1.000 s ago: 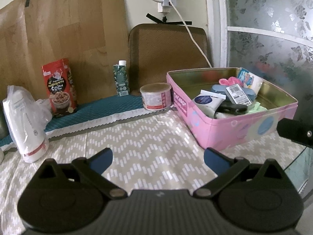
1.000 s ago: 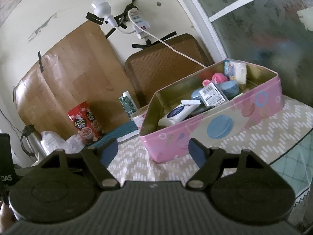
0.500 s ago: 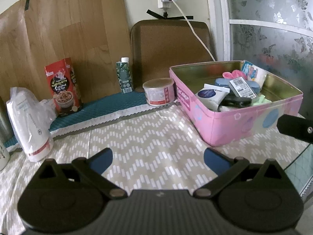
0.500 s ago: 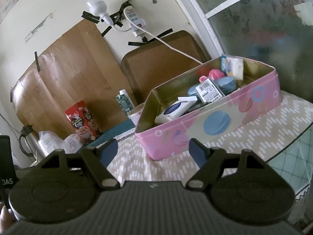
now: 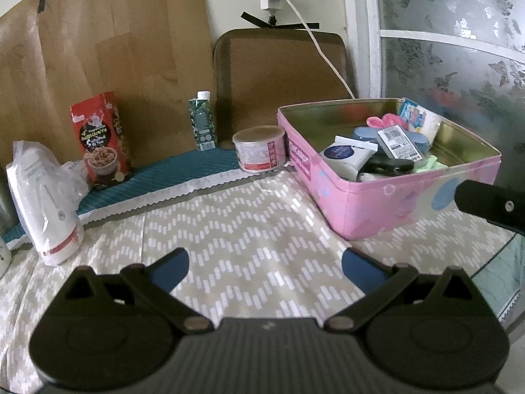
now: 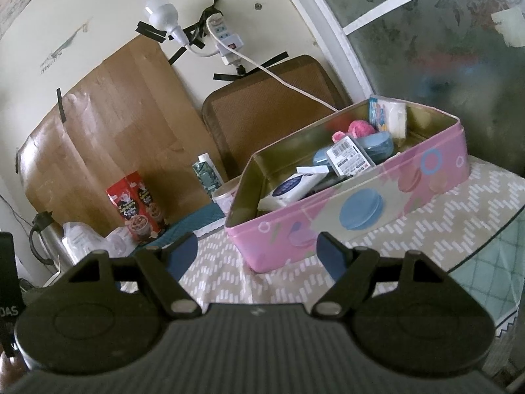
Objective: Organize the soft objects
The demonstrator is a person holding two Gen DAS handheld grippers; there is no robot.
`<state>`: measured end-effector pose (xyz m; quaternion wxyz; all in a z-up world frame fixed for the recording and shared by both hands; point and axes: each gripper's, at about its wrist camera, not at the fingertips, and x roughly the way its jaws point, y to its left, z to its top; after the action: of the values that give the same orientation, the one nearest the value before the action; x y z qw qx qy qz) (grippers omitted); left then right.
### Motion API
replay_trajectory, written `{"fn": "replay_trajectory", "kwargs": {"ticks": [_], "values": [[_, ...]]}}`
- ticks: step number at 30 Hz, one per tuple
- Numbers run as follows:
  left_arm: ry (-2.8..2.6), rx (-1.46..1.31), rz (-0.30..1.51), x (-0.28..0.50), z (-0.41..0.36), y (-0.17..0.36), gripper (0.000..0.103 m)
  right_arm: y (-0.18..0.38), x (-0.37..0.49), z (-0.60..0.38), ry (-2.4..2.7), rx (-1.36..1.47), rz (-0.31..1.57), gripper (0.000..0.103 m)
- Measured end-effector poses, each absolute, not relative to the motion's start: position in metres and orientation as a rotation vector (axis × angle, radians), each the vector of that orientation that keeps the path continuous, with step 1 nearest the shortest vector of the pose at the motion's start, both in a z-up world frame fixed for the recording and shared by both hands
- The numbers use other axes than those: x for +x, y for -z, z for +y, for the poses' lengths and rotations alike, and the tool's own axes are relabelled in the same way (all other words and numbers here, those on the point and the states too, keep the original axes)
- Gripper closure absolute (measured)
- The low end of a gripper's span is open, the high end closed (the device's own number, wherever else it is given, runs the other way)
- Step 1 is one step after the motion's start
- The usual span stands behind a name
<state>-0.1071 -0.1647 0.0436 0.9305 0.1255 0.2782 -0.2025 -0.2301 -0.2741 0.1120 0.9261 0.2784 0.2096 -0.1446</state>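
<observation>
A pink tin box (image 5: pixel 410 203) (image 6: pixel 328 210) stands on the table's right side, filled with several items: a white pouch with a dark round label (image 5: pixel 344 156) (image 6: pixel 295 185), a blue case (image 6: pixel 374 144), a barcode packet (image 5: pixel 398 141) (image 6: pixel 349 157), a pink fluffy piece (image 5: pixel 388 120) (image 6: pixel 361 128), a tissue pack (image 5: pixel 418 120) (image 6: pixel 388 115). My left gripper (image 5: pixel 264 264) hovers open over the patterned tablecloth, left of the box, holding nothing. Closer to the box's near corner, my right gripper (image 6: pixel 257 251) is open and empty. Its black body edge (image 5: pixel 489 202) shows at the right of the left wrist view.
Along the back stand a red snack carton (image 5: pixel 100 138) (image 6: pixel 137 208), a small green drink carton (image 5: pixel 202 121) (image 6: pixel 206 174) and a round can (image 5: pixel 259 147). A white plastic bag (image 5: pixel 42 200) lies at the left, a kettle (image 6: pixel 46 241) beyond it. The table edge (image 6: pixel 485 262) drops off at the right.
The left view has shifted slightly, so the box and back items sit a little lower and more to the right in it. Both grippers stay open and empty.
</observation>
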Motion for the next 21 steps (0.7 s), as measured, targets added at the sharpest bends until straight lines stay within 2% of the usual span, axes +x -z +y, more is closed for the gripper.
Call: {"fn": "replay_trajectory", "kwargs": {"ticks": [21], "values": [[0.488, 0.232, 0.715, -0.103, -0.168, -0.024, 0.0, -0.108, -0.229, -0.273, 0.316, 0.564, 0.443, 0.021]]}}
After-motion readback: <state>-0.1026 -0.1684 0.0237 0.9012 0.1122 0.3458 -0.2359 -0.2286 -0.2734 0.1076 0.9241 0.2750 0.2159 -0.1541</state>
